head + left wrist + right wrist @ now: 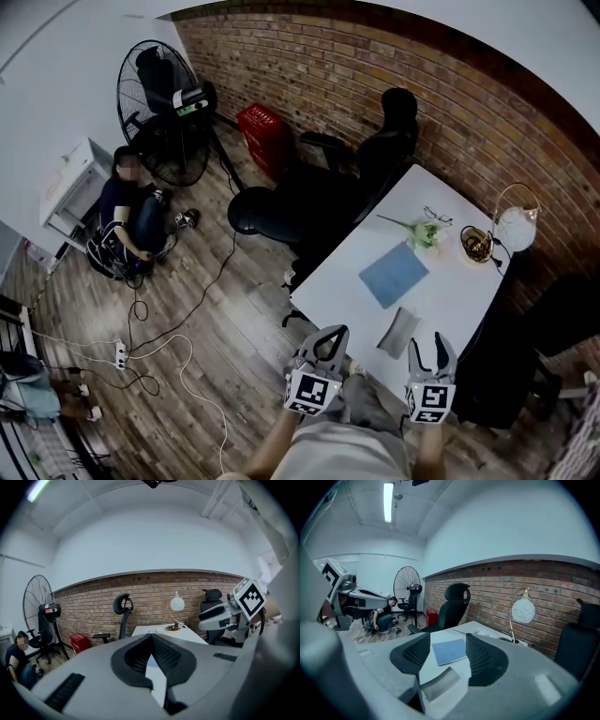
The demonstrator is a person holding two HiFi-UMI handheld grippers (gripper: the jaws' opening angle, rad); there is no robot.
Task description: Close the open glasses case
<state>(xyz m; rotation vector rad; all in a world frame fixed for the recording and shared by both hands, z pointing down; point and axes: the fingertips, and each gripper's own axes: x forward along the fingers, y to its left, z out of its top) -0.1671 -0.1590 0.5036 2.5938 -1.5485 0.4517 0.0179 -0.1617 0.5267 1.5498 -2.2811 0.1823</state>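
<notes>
A grey glasses case (400,331) lies near the front end of the white table (450,281). In the right gripper view the glasses case (440,682) sits low between the jaws, its hollow side turned up. My right gripper (429,345) hovers just in front of the case, to its right, with jaws apart and nothing between them; it (447,641) is open. My left gripper (330,336) hangs off the table's front left corner, left of the case. Its fingertips meet, so it (151,638) is shut and holds nothing.
On the table lie a blue cloth (394,274), spectacles (437,217), a flower (422,232), a gold dish (476,244) and a globe lamp (516,227). Black office chairs (375,159) stand left of it. A fan (159,112), a seated person (127,220) and floor cables (178,347) are further left.
</notes>
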